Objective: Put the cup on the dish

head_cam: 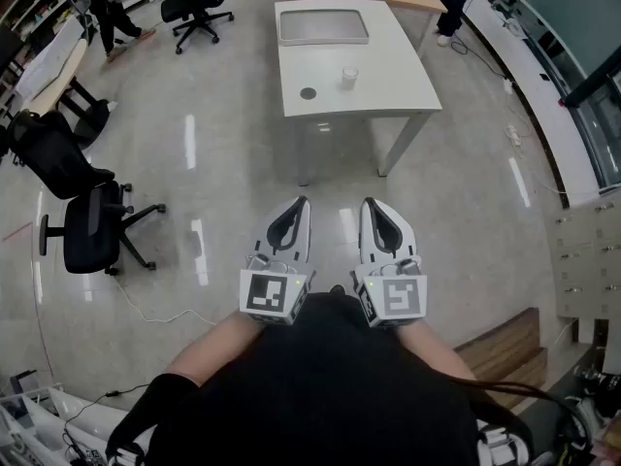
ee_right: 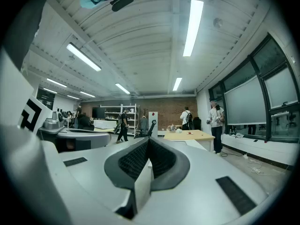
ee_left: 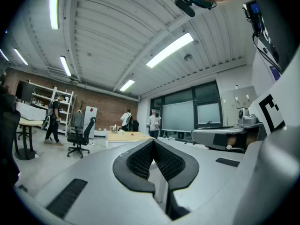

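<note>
Head view. The pale glossy floor fills most of the frame. A white table stands upper centre. A black office chair is at the left edge.

The left gripper and right gripper sit lower centre, side by side and level. Their tips point toward the table and are well short of it.

In its own view the left tongs are fully closed, pads meeting at the tip with nothing between them. I read the right the same way: pads pressed together, nothing held.

On the table, a grey rectangular tray lies at the far end. The cup stands upright on bare tabletop near the middle, apart from the tray. A dark round disc lies to the lower left of the cup, not touching it.
</note>
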Demonstrator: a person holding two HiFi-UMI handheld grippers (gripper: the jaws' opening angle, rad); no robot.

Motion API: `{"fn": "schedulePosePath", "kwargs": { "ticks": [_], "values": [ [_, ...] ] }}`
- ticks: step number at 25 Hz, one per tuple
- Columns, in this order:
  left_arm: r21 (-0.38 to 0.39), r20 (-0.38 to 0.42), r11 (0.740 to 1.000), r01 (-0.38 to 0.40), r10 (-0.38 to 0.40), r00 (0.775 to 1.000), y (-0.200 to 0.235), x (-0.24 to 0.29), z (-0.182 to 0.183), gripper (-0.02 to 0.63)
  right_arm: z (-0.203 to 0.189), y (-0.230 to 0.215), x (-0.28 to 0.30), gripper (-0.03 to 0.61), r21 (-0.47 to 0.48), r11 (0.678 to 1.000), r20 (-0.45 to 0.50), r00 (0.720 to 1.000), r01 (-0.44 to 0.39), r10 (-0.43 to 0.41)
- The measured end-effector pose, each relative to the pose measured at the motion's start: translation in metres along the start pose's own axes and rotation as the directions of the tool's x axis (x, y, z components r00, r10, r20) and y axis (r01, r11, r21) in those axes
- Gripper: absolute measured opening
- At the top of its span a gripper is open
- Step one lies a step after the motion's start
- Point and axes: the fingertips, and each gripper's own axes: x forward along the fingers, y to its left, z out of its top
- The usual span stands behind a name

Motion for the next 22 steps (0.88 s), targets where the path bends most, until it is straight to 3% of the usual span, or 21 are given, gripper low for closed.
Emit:
{"fn": "schedulePosePath", "kwargs": {
  "ticks": [11,22],
  "values": [
    [-0.017,0.033,0.999,0.048,-0.047,0.998,0.014,-0.010,-0.004,0.009,-0.001,0.022,0.005,0.012,0.042,0.999,-0.009,1.000,-0.001,0.001],
    [-0.045,-0.012,0.997,0.058,-0.059,0.998,0.055,-0.029,-0.024,0.009,-0.019,0.061,0.021,0.012,0.042,0.998,-0.038,0.998,0.045,-0.043]
  ]
}}
